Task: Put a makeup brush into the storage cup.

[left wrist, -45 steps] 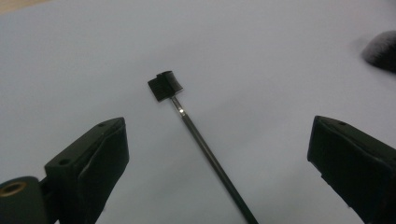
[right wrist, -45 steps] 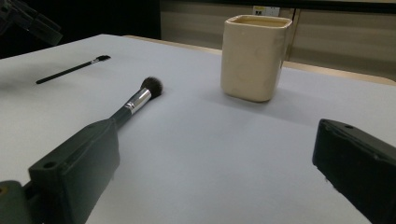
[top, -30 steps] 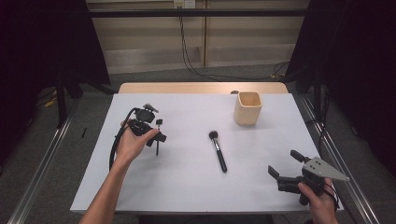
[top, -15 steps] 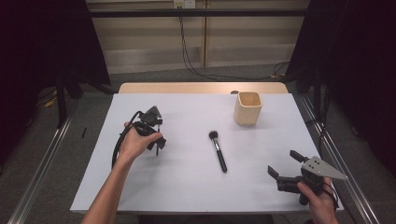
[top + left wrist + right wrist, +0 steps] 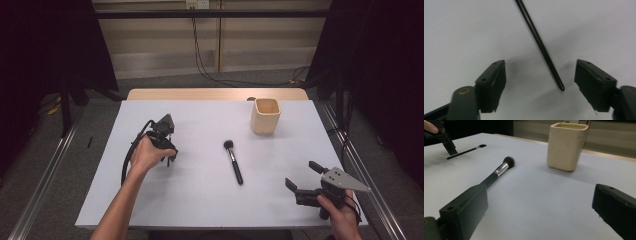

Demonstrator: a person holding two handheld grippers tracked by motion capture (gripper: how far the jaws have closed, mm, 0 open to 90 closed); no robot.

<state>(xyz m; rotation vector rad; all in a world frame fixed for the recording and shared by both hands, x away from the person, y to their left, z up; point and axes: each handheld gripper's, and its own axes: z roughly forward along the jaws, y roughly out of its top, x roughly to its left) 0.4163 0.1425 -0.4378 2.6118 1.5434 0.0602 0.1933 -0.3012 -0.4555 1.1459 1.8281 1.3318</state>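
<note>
White table [image 5: 200, 200] — left gripper [image 5: 540, 75] jaws closing around thin brush [image 5: 541, 47] (untouched), right gripper [image 5: 539, 217] wide

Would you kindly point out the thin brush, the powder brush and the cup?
thin brush [image 5: 541, 47], left gripper view, mid handle.
powder brush [image 5: 233, 161], high view, black handle.
cup [image 5: 265, 120], high view, front wall.

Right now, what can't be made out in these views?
- Thin brush: head cut off by the top edge in the left gripper view; in the high view the hand and left gripper cover it.
- Cup: inside too dark in the high view, hidden by its wall in the right gripper view.
</note>
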